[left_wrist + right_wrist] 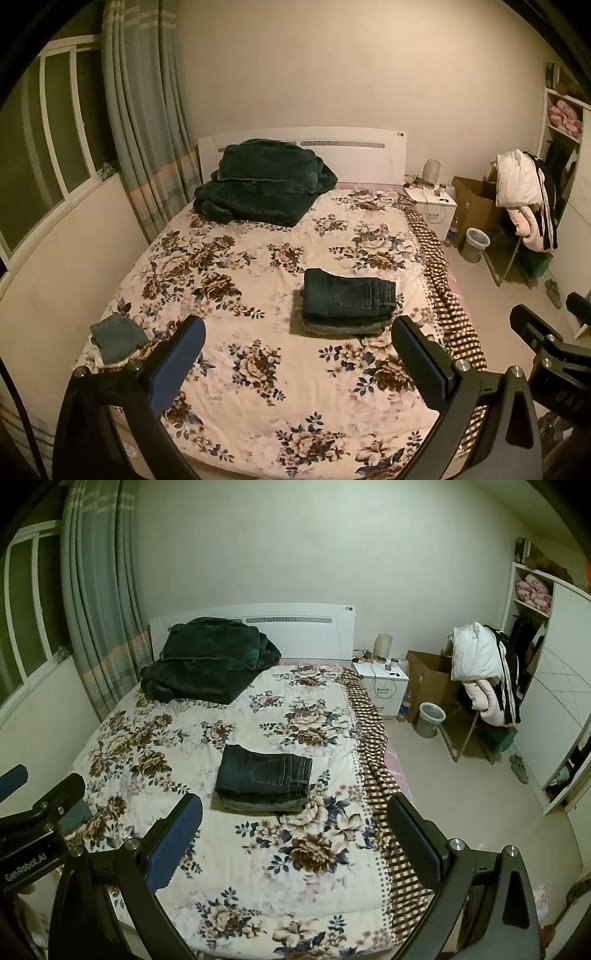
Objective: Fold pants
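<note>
- We hold the left gripper (pixel 297 363) nearest the bed's foot, its tongs spread wide apart and holding nothing; bare floral bedspread (pixel 258 369) shows between them.
- Our right gripper (pixel 295 843) hangs beside it, tongs likewise wide apart and empty, over the spread's near right part.
- At the near left edge lies a small folded teal cloth (pixel 117 336), well apart from everything else.
- Beyond the fingertips rest the folded pants (pixel 264 777), a dark denim stack right of the bed's middle. Their long axis runs left to right, waistband end pointing right, back pocket up.
- Open bedspread surrounds the stack on all sides; the checked border (pixel 373 731) marks the right edge, with floor past it.
- Farthest, a dark green blanket (pixel 264 181) is heaped against the white headboard (pixel 354 155).
</note>
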`<state>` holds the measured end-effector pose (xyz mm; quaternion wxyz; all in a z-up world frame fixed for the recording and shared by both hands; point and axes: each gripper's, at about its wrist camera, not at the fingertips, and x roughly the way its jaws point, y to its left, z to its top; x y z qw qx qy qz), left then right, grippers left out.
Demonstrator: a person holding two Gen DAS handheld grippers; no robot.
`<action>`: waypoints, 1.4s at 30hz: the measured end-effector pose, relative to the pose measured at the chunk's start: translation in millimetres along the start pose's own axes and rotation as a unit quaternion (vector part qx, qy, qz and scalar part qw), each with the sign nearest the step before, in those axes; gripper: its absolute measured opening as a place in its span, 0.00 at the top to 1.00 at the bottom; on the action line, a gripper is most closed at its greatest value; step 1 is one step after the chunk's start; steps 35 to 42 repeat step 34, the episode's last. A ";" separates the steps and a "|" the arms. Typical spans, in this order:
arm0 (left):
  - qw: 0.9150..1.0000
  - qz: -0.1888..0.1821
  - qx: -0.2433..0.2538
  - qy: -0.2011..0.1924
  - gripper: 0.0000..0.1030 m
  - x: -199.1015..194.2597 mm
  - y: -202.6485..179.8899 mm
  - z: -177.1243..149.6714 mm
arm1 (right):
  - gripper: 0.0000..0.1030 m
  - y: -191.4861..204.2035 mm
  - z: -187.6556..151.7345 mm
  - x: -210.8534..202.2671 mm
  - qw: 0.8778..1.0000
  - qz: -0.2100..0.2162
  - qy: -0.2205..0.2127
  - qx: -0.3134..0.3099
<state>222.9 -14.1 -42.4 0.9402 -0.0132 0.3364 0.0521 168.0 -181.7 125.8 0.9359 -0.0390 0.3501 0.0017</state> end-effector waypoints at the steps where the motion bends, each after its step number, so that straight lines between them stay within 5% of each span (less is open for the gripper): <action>1: 1.000 0.000 0.002 0.000 0.00 0.0 0.4 -0.3 | 0.01 0.2 -0.1 -0.1 1.000 0.001 0.000 0.001; 42: 1.000 0.008 0.004 -0.003 0.00 6.0 -1.7 0.2 | 0.00 -6.8 -9.2 1.7 1.000 0.002 0.003 0.005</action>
